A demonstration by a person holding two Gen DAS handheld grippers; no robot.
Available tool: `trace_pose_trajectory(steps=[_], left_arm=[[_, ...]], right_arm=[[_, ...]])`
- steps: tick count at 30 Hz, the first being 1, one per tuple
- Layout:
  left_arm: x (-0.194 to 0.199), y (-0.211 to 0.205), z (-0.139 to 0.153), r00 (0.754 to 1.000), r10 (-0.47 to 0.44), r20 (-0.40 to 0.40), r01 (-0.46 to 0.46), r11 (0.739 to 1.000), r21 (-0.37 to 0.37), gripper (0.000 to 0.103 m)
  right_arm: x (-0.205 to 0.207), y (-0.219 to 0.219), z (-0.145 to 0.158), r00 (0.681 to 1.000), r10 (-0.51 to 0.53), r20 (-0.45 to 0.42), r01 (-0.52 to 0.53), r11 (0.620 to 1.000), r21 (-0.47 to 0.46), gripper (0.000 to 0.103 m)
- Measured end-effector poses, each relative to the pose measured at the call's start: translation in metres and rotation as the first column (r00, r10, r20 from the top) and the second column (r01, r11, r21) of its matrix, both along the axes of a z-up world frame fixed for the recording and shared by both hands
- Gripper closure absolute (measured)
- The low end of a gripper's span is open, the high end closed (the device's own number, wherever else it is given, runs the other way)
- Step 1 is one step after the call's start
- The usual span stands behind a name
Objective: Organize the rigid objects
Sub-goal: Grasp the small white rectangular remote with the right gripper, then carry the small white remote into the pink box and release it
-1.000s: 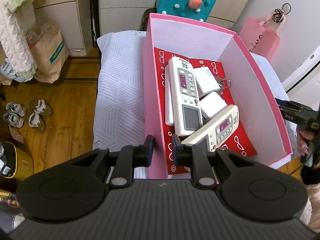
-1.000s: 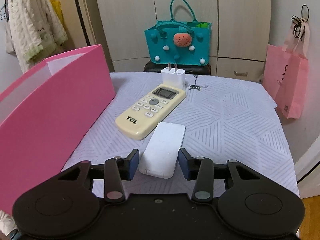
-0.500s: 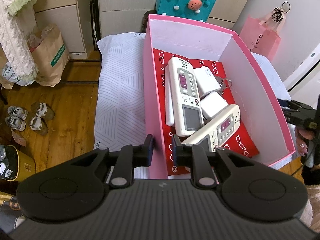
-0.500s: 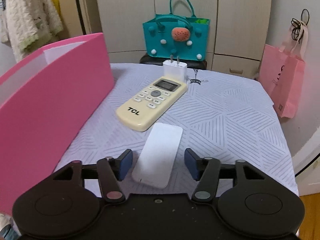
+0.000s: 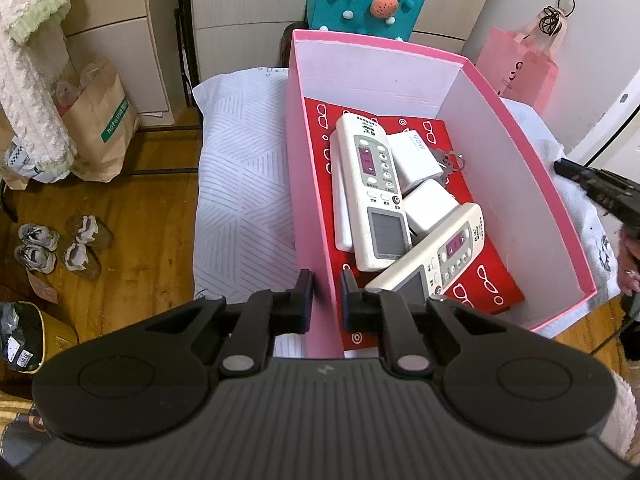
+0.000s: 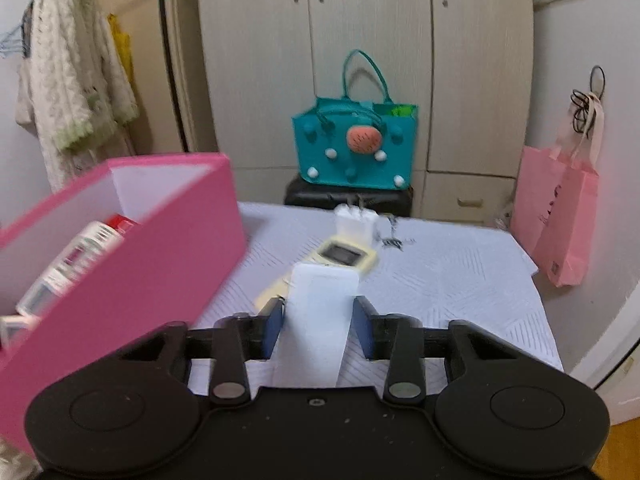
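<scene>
The white slab (image 6: pixel 316 320), a flat rigid block that may be a power bank, sits clamped between the pads of the right hand-held gripper (image 6: pixel 318 326), its far end pointing to 12 o'clock and clear of the cloth-covered table (image 6: pixel 460 280). The jaws are narrow, and the slab fills the gap between them. Judging by this, the step in hand is the carry: the piece is picked up and has yet to go into the pink box (image 6: pixel 160 248), which stands at 9 to 10 o'clock of that gripper.

The left hand-held gripper (image 5: pixel 325 296) pinches the near-left wall of the pink box (image 5: pixel 308 216), one finger outside and one inside, its jaws closing narrowly on the board, so the box is steadied.

Inside the box two remotes (image 5: pixel 374 192), chargers and keys crowd the left and middle; bare floor shows toward 3 o'clock of them.

Next, the slab must clear the rim, then be set down flat on that bare patch.

On the table beyond the slab, a cream remote (image 6: pixel 340 256) and a white plug (image 6: pixel 356 222) wait at 12 o'clock.
</scene>
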State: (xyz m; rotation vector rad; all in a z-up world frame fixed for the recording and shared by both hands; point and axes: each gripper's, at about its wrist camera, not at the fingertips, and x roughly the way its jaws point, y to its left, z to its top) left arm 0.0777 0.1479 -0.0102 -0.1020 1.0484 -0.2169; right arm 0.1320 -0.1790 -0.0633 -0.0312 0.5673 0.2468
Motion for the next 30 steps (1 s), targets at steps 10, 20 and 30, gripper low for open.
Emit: trace_pose_trajectory(steps=[10,20,30], left_arm=[[0.002,0.006,-0.003,0.999,0.029,-0.022,-0.03,0.998,-0.051,0.09],[0.002,0.009,-0.003,0.999,0.021,-0.024,-0.023,0.998,-0.063,0.089],[0.001,0.008,-0.003,0.999,0.023,-0.028,-0.024,0.998,-0.059,0.09]], right_arm=[[0.004,0.021,0.023,0.992,0.122,-0.011,-0.122,0.993,0.001,0.094],[0.025,0.018,-0.041,0.949,0.292,-0.121,-0.316,0.886,-0.34,0.032],[0.063,0.002,-0.05,0.926,0.344,-0.155,-0.372,0.902,-0.218,0.034]])
